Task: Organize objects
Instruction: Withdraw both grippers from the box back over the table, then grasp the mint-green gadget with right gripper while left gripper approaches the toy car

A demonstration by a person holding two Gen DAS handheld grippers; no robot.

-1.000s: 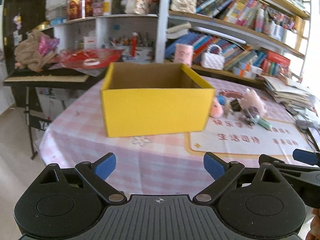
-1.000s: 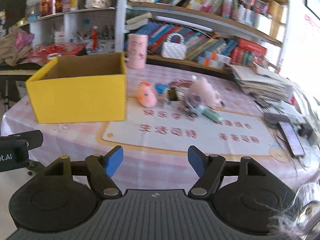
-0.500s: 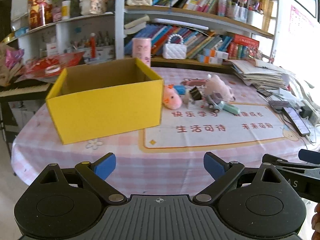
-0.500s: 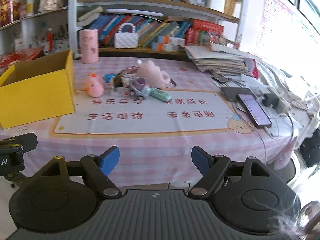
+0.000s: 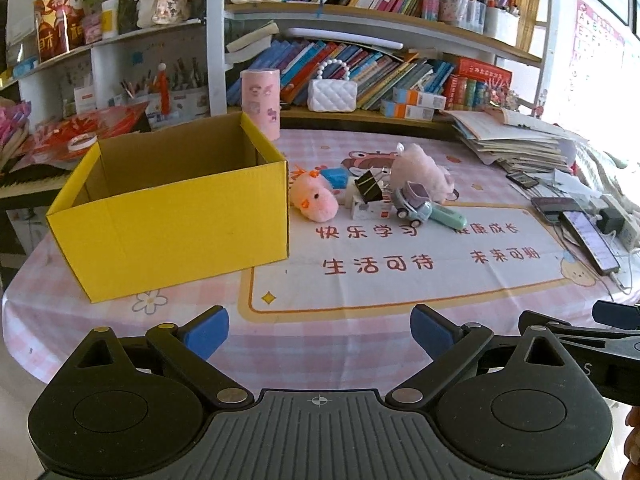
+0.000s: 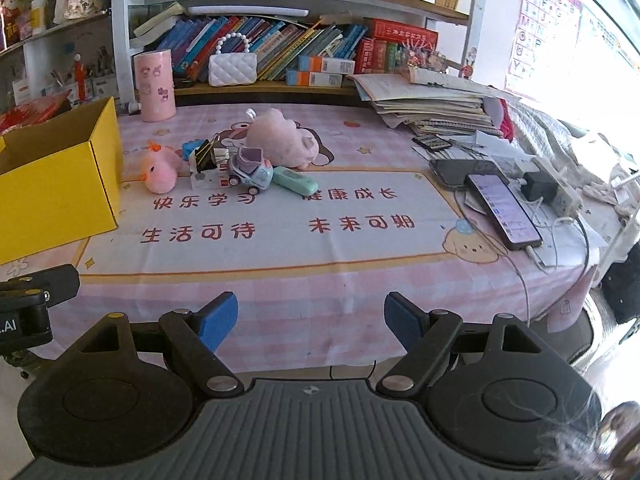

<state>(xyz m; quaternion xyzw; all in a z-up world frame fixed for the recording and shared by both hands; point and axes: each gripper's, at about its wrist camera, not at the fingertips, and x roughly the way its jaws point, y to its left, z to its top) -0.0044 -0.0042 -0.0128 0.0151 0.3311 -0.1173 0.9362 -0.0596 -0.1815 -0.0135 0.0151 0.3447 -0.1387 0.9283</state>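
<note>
Left wrist view: the yellow cardboard box (image 5: 172, 216) is seen centre left, empty; the pink chick plush (image 5: 314, 200) lies just right of it. Both the left gripper (image 5: 320, 330) and right gripper (image 6: 311, 318) are held wide, empty. A centred approach onto the plush is advised.

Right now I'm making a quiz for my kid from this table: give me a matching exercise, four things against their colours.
Things:
1. cardboard box
2. plush chick
3. binder clip
4. quilted handbag

Colours:
A. black
B. white
C. yellow
D. pink

Pairs: 1-C, 2-D, 3-A, 4-B
</note>
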